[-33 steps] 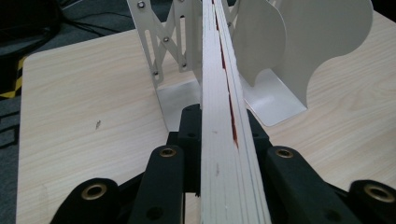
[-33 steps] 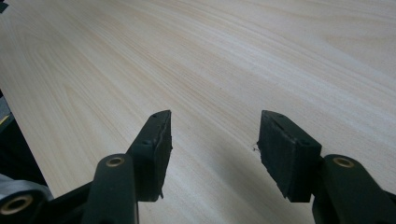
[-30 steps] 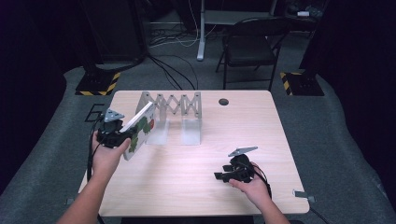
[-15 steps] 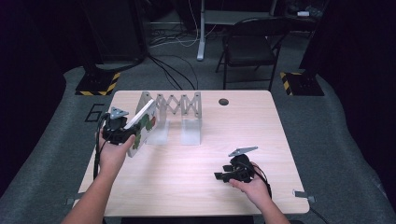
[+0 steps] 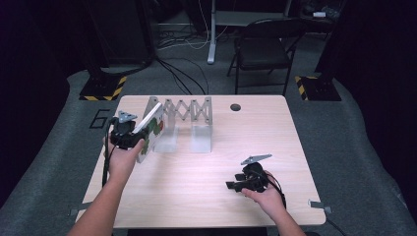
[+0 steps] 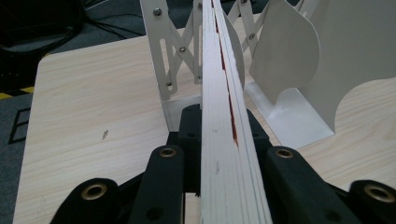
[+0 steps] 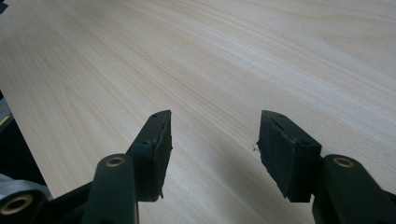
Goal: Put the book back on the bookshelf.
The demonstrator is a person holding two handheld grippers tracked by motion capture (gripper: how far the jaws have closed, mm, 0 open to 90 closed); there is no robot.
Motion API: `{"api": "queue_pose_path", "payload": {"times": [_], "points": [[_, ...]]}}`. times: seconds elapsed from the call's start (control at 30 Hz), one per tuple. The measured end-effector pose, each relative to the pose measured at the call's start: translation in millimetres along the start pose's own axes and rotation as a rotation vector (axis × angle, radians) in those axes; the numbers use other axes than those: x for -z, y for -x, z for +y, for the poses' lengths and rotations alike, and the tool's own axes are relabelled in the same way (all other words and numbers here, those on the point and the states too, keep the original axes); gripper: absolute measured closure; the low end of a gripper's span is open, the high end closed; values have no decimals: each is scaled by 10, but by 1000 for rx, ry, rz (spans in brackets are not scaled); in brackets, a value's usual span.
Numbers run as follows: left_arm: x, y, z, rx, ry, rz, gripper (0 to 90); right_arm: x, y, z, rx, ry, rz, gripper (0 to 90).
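Note:
A thin white book [image 5: 151,129] with red and green on its cover is held tilted at the left end of the white folding rack [image 5: 189,115]. My left gripper [image 5: 134,138] is shut on the book's lower edge. In the left gripper view the book [image 6: 224,140] runs edge-on between the jaws of that gripper [image 6: 219,128], pointing at the rack's scissor links [image 6: 182,60] and white dividers [image 6: 299,70]. My right gripper [image 5: 233,186] rests low over the table's front right, open. In the right gripper view nothing lies between the pads of this gripper [image 7: 212,140], just bare wood.
The wooden table [image 5: 196,191] has a small black round hole cover [image 5: 235,106] near its far edge. A black folding chair [image 5: 263,46] and floor cables stand beyond the table. Dark carpet surrounds it.
My left gripper has carried the book a little toward the rack's left end. The right gripper has not moved.

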State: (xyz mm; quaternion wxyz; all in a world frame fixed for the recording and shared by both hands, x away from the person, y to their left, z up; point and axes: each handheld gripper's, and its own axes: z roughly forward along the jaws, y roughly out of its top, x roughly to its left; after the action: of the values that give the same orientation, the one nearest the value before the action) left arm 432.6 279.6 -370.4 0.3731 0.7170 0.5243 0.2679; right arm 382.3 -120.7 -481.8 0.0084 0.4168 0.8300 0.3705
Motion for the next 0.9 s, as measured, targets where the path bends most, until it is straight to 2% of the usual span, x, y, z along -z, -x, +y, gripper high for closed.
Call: {"api": "queue_pose_path", "payload": {"times": [0.9], "points": [[-300,71,-55,23,1,42,758,-7,1,5,-1,-13,7,444]]}}
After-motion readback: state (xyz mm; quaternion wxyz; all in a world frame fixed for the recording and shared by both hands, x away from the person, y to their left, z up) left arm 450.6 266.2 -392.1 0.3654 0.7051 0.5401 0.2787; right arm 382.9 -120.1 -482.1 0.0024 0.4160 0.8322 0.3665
